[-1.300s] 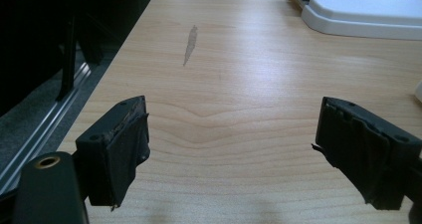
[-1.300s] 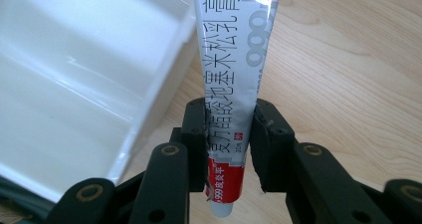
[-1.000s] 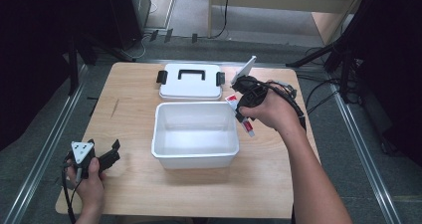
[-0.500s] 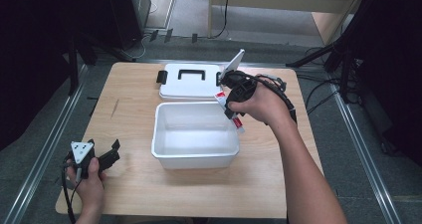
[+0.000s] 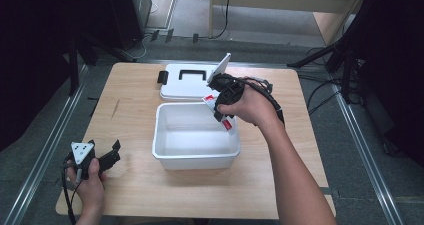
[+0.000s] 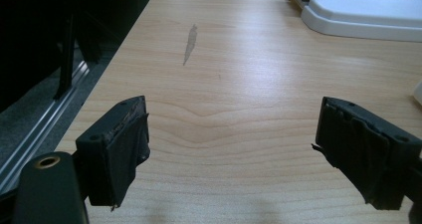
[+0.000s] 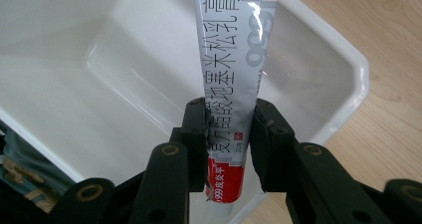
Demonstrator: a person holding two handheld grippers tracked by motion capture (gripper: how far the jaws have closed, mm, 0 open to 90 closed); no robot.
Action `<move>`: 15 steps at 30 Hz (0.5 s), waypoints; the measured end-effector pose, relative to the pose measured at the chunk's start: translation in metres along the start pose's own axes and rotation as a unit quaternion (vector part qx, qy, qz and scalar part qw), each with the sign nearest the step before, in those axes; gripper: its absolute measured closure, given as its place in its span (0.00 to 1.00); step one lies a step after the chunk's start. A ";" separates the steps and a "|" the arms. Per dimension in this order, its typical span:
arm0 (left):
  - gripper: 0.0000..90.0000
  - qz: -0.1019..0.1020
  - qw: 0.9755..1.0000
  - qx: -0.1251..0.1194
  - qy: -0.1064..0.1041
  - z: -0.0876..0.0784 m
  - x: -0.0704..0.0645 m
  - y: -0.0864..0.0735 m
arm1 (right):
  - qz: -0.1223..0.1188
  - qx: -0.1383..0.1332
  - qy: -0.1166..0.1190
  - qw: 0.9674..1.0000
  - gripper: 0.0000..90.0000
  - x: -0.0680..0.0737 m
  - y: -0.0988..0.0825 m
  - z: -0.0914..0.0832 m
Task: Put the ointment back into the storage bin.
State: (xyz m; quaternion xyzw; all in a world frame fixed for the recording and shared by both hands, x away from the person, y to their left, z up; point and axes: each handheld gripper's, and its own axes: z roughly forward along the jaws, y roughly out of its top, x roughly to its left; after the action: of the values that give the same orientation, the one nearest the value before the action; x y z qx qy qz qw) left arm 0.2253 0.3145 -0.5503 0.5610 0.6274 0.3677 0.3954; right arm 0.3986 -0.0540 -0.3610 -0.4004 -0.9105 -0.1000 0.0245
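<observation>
White tub [image 5: 196,157], silver-and-red tube [image 7: 234,74]

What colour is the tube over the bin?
Silver-grey tube with dark lettering and red bands at both ends; clearest in the right gripper view.

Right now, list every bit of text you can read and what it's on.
"999": tube, grey digits up its side and white on its red end.
"10": tube, small, between the right claw's pads.
Chinese characters: tube, large but I can't transcribe them reliably.
Lid, box: no text.

Bin [image 5: 196,157] interior open; lid [image 5: 187,85] blocks behind.
</observation>
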 end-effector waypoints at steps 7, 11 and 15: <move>0.16 0.000 1.000 0.000 0.000 0.000 0.000 0.000 | -0.012 0.010 0.005 1.000 0.79 0.002 0.003 0.014; 0.16 -0.002 1.000 -0.001 -0.001 0.000 0.000 0.000 | -0.010 0.021 0.006 1.000 0.79 0.001 0.003 0.024; 0.16 -0.001 1.000 -0.001 -0.001 0.000 0.000 0.000 | -0.010 0.023 0.000 1.000 0.79 -0.002 0.002 0.030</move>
State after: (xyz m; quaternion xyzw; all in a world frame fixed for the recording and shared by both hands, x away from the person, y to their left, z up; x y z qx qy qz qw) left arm 0.2255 0.3147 -0.5504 0.5601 0.6273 0.3675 0.3971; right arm 0.4022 -0.0485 -0.3899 -0.3909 -0.9164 -0.0790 0.0328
